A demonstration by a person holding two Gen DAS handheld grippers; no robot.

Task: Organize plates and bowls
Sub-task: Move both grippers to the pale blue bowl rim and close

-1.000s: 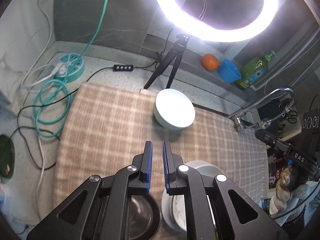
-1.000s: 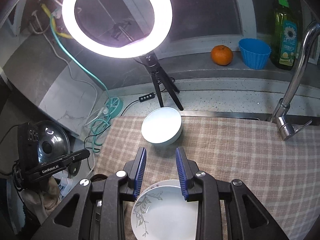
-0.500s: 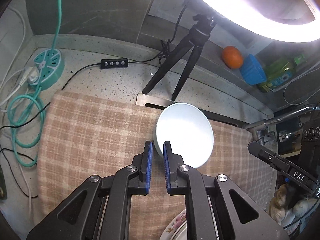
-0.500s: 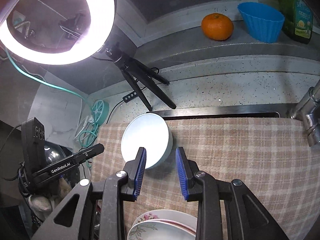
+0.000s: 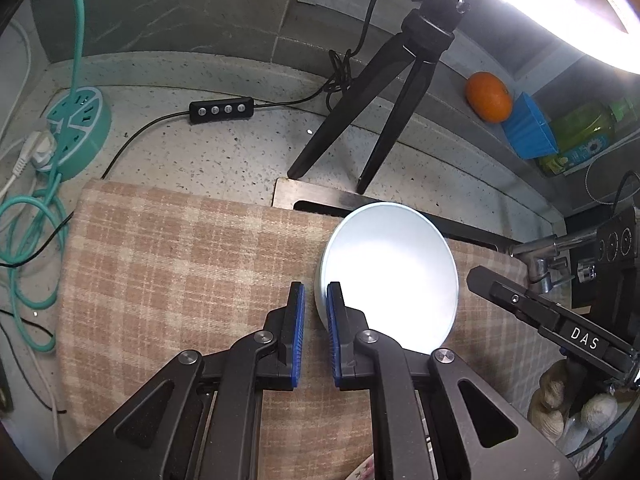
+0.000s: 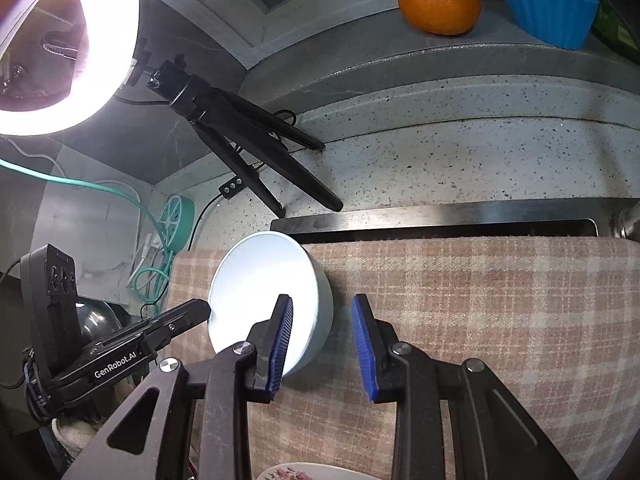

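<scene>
Left gripper (image 5: 315, 312) straddling bowl (image 5: 396, 272) rim, checked cloth (image 5: 180, 272)

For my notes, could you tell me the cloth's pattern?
The cloth is a beige-and-cream plaid, clearest in the right wrist view.

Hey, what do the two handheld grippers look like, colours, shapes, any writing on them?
Both are matte black. The left gripper and right gripper each have two angular arms with triangular cut-outs, silver round pivot screws, and ribbed blue pads lining the fingers. White lettering shows on their sides: "GenRobot.AI" on the left, "DAS" on the right.
</scene>
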